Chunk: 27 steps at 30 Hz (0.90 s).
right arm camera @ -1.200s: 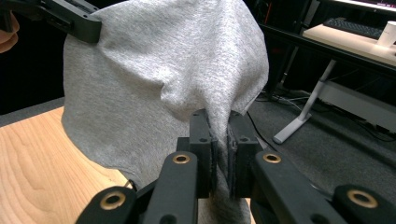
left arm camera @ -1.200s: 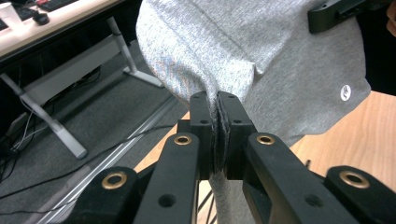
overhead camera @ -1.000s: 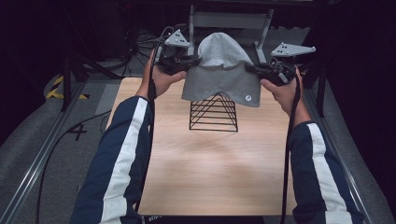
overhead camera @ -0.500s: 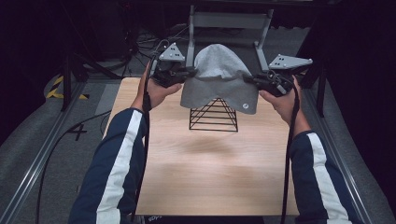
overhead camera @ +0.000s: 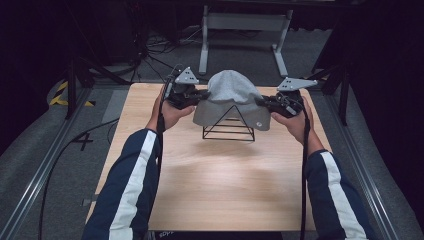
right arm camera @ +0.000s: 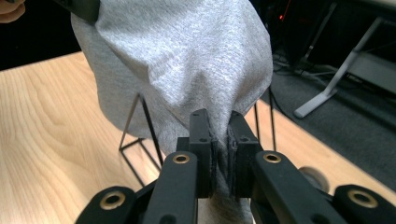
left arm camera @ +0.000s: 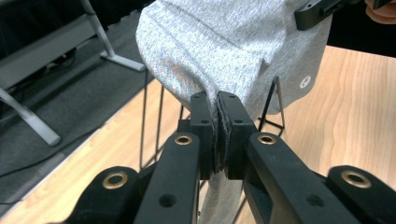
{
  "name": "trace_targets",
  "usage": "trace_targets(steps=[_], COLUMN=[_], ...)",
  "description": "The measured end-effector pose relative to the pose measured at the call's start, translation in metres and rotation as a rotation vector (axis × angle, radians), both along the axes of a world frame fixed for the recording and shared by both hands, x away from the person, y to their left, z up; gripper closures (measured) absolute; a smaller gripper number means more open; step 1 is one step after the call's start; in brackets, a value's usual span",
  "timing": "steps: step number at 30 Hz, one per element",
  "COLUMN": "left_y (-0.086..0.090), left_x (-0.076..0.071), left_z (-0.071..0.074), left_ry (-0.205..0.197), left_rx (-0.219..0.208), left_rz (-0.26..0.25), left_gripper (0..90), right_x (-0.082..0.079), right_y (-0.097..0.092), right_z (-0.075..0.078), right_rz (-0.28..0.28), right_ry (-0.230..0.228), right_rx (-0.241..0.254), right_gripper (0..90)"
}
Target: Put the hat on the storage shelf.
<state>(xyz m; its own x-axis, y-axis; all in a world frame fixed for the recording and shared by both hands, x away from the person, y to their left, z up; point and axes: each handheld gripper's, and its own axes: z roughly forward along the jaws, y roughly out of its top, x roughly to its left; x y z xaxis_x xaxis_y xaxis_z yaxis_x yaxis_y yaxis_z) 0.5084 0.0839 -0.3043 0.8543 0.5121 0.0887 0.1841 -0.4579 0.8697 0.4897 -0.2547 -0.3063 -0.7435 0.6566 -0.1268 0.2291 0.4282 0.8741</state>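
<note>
Grey beanie (overhead camera: 231, 97) now sits draped over the apex of the black wire pyramid stand (overhead camera: 228, 126), which serves as the landmark; a second ago it hung clear above the stand, so both hands have lowered it onto the frame. Left tongs (overhead camera: 196, 98) are clenched on the hem at the stand's left side, fabric pinched between the pads (left arm camera: 219, 135). Right tongs (overhead camera: 265, 104) are likewise clenched on the hem at the stand's right side (right arm camera: 219, 149). Stand rests on the wooden tabletop (overhead camera: 225, 185), toward its far edge. Judgement: placement is nearly complete; the remaining step looks like settling the hem lower around the stand, then letting go on both sides.
</note>
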Motion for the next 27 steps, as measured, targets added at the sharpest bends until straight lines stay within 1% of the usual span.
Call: trace_targets(steps=[1, 2, 3, 5, 7, 10, 11, 13, 15, 18, 21, 23, 24, 25, 27], left_y=[0.0, 0.0, -0.001, -0.002, -0.004, -0.008, -0.009, -0.012, -0.014, -0.016, -0.018, -0.018, -0.019, -0.019, -0.02], left_x=[0.0, 0.0, 0.0, -0.001, -0.001, -0.002, -0.002, -0.002, 0.0, 0.002, 0.003, 0.003, 0.004, 0.005, 0.006], left_z=[-0.006, -0.009, -0.013, -0.022, -0.03, -0.041, -0.044, -0.051, -0.057, -0.067, -0.075, -0.078, -0.083, -0.085, -0.091], left_ry=[0.002, 0.006, 0.011, 0.023, 0.022, 0.019, 0.013, 0.027, 0.029, 0.048, 0.057, 0.062, 0.071, 0.078, 0.081], left_rx=[0.016, 0.015, 0.003, 0.004, 0.015, 0.061, 0.078, 0.077, 0.091, 0.11, 0.132, 0.133, 0.137, 0.142, 0.15], left_rz=[-0.001, -0.002, 0.001, 0.002, -0.003, -0.004, -0.004, 0.001, 0.003, 0.007, 0.014, 0.013, 0.018, 0.017, 0.022], left_gripper=[85.7, 85.6, 85.6, 85.6, 85.5, 85.5, 85.5, 85.5, 85.5, 85.5, 85.6, 85.6, 85.6, 85.7, 85.7], right_x=[0.0, 0.0, 0.0, 0.001, 0.001, 0.002, 0.002, 0.004, 0.006, 0.008, 0.01, 0.01, 0.011, 0.012, 0.013], right_y=[0.0, 0.0, 0.0, -0.001, -0.001, -0.001, -0.001, -0.001, -0.002, -0.003, -0.002, -0.002, -0.002, -0.002, -0.002], right_z=[-0.005, -0.012, -0.015, -0.024, -0.032, -0.045, -0.049, -0.057, -0.065, -0.076, -0.083, -0.085, -0.089, -0.091, -0.096], right_rz=[-0.003, 0.0, -0.001, -0.004, -0.007, -0.014, -0.017, -0.027, -0.033, -0.042, -0.049, -0.052, -0.056, -0.057, -0.066], right_ry=[0.011, 0.023, 0.024, 0.043, 0.059, 0.079, 0.089, 0.103, 0.116, 0.141, 0.153, 0.155, 0.166, 0.166, 0.174], right_rx=[-0.005, -0.009, -0.014, -0.017, -0.018, -0.033, -0.039, -0.052, -0.058, -0.062, -0.073, -0.075, -0.076, -0.075, -0.077], right_gripper=[83.4, 83.5, 83.5, 83.5, 83.5, 83.5, 83.5, 83.5, 83.5, 83.5, 83.5, 83.5, 83.5, 83.5, 83.5])
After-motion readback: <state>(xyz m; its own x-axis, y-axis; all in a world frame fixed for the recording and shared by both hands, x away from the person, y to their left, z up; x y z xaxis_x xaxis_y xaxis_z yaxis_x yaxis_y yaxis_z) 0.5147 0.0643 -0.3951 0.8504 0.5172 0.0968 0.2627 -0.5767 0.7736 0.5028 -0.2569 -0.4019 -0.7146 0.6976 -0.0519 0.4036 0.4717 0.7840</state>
